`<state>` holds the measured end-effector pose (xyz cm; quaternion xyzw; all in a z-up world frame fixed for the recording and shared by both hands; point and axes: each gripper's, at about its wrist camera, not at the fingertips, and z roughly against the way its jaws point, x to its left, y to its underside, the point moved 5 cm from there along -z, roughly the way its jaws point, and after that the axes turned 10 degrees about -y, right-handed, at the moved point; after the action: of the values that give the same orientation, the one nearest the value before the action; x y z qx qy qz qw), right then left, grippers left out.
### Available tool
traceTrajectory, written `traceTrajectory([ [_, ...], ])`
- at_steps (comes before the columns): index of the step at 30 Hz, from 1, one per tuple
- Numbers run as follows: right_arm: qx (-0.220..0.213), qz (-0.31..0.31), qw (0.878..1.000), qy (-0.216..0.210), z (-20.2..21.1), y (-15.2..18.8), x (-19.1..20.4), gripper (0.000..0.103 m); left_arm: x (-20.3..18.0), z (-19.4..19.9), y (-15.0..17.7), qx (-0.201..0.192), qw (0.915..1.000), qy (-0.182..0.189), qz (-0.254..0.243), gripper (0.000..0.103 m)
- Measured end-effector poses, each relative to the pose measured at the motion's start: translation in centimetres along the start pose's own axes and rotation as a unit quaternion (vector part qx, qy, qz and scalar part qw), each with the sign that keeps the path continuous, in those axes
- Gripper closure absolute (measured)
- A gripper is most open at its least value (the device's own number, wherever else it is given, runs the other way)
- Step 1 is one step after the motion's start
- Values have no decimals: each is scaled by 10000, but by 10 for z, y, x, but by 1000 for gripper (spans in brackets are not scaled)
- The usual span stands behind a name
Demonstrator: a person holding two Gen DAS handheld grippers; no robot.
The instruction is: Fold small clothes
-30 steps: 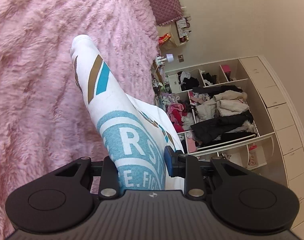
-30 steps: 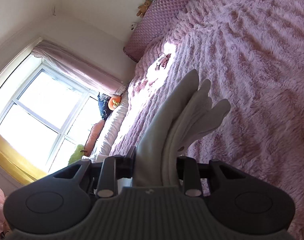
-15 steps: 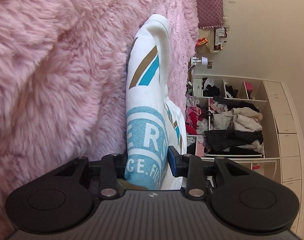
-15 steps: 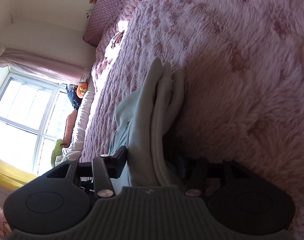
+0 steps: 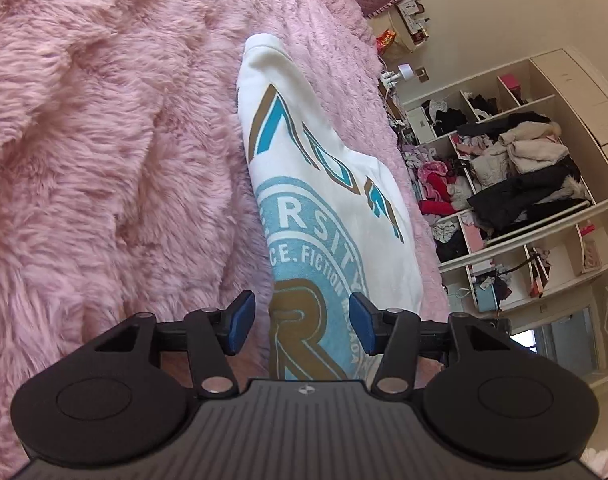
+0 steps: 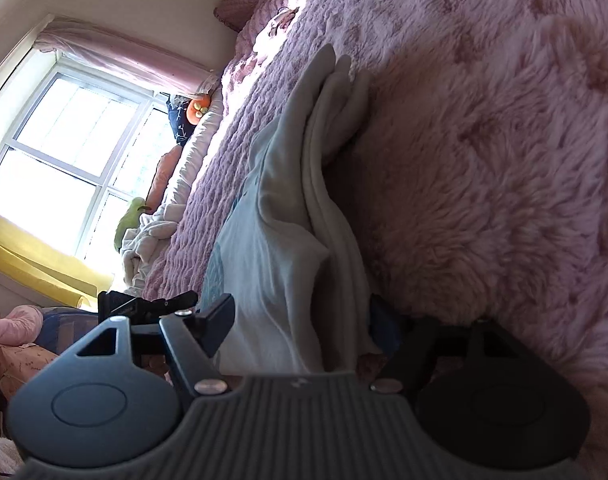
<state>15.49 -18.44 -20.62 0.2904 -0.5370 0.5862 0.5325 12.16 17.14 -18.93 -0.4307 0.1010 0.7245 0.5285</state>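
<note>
Room: bedroom, pink furry bed cover (image 5: 103, 128), open wardrobe (image 5: 516, 184) crammed with clothes, bright window (image 6: 63, 136) on the far side.
Garment: white sweatshirt (image 5: 324, 208) with blue and brown print, folded, lying flat on the bed cover.
Long axis: running straight away from both cameras, narrow end farthest off.
Left hand-held gripper (image 5: 299, 322): wide open, blue pads clear of the cloth on either side, holding nothing; near edge of the sweatshirt directly under and ahead of it.
Right hand-held gripper (image 6: 304, 326): spread apart too, stacked fold layers of the sweatshirt (image 6: 287, 240) passing between the fingers; whether the right pad touches the cloth, cannot tell.
Nearer hand: neither clearly; both at the near end, one per side.
Judgement: fold laid down and released; next grip likely at this near edge, along the axis.
</note>
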Motion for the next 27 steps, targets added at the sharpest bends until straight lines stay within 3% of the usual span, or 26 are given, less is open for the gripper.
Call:
traceTrajectory([
  [5,156,45,9999,-28,-16,-1,-4,36,-6,-22,31,577,9980,-13,-246,42],
  [6,171,57,9998,-26,-18,-2,-3,40,-7,-26,34,552,9981,-20,-257,42],
  [8,256,7,9996,67,-18,-7,-1,71,-8,-32,35,484,9987,56,-171,41],
  [11,264,-376,9988,143,-15,-6,-2,80,-13,-25,32,432,9985,331,51,43],
  [14,169,-794,9967,60,-7,-6,10,84,-22,-5,28,337,9978,556,157,48],
  [17,101,-1124,9936,-11,4,0,22,84,-20,4,31,546,9964,562,327,48],
  [22,211,-1073,9917,672,4,18,3,83,0,-23,49,1010,9943,-125,317,57],
  [25,-49,-1254,9907,517,11,26,-7,81,0,-15,53,838,9961,-161,231,57],
  [27,-145,-1151,9917,562,18,26,1,76,-9,0,54,655,9969,-423,-90,57],
])
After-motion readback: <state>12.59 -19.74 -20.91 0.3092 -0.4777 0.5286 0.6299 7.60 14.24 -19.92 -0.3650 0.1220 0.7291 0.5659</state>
